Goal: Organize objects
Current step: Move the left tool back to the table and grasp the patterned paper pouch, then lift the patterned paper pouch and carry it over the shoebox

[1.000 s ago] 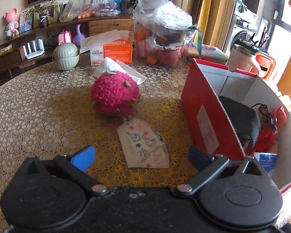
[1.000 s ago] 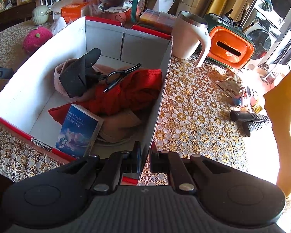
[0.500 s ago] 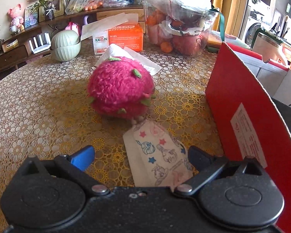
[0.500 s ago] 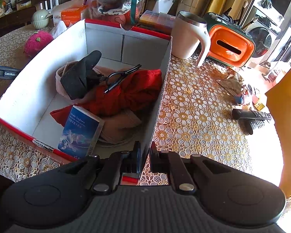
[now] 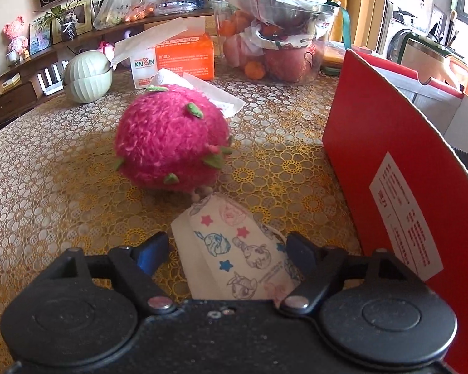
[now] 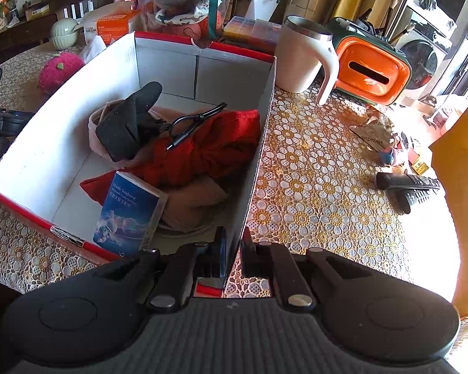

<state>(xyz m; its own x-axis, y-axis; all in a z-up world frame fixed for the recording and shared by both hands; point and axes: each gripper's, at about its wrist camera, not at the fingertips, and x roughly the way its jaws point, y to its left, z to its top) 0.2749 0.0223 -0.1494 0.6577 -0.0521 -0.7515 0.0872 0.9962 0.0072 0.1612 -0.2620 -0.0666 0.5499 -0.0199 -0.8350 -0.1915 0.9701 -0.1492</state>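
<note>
Lying flat on the lace-covered bench (image 5: 46, 168), a cartoon-print face mask (image 5: 237, 249) is sitting between the spread fingers of the left tongs (image 5: 226, 246), which are released and hanging just over it. Its far end is lying right beside a fuzzy pink dragon-fruit plush (image 5: 171, 140). To the right a red cardboard box (image 5: 390, 168) is standing close by. The right tongs (image 6: 232, 249) are clenching the box's near side wall, one finger inside and one outside. Inside the box are lying a black cap (image 6: 128, 124), a red cloth (image 6: 212, 146), a black cable (image 6: 193, 124) and a blue book (image 6: 128, 215).
</note>
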